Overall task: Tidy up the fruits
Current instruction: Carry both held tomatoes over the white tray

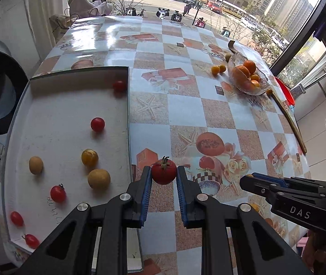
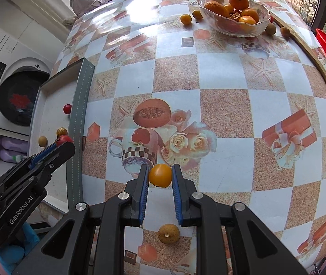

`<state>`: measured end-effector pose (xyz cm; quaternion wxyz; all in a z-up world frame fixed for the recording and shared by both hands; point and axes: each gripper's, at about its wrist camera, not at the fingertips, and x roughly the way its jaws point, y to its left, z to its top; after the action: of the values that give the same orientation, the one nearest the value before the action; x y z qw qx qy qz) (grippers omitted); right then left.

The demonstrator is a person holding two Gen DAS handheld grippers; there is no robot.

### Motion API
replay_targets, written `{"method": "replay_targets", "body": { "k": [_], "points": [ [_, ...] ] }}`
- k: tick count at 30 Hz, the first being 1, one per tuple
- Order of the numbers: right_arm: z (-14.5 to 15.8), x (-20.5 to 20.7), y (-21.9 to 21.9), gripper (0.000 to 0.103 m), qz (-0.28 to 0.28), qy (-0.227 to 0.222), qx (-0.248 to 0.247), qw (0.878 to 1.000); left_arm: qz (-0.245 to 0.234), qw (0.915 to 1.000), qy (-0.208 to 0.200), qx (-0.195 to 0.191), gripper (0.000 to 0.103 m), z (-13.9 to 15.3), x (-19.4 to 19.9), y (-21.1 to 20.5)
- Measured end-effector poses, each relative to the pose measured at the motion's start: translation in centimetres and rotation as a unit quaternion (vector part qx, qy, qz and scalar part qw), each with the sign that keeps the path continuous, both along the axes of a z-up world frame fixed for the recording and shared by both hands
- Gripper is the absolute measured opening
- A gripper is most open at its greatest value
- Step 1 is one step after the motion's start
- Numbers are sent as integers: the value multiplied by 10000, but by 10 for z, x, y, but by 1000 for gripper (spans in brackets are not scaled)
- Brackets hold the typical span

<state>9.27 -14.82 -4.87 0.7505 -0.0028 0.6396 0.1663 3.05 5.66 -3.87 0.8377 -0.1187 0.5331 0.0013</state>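
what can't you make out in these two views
- Tray: near corner hidden behind the left tongs in the left view; in the right view its wall hides most of the floor.
- Bowl: lower fruit hidden under the oranges, both views.
- Red tomato: its sides are covered by the pads.
- Yellow tomato in the right tongs: underside hidden.

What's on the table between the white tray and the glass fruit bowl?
Only bare patterned tablecloth lies between the white tray and the glass bowl, in the left wrist view.
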Motion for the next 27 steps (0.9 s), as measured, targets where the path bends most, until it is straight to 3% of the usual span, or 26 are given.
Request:
{"method": "replay_targets", "body": {
  "k": [14, 27],
  "points": [
    [1, 29, 111, 22, 777, -110, 306, 9964, 878, 9955, -167, 311, 23, 9, -3, 102],
    [-17, 71, 196, 22, 1089, -173, 310, 9934, 1023, 9923, 50, 690, 23, -19, 40, 155]
  ]
}}
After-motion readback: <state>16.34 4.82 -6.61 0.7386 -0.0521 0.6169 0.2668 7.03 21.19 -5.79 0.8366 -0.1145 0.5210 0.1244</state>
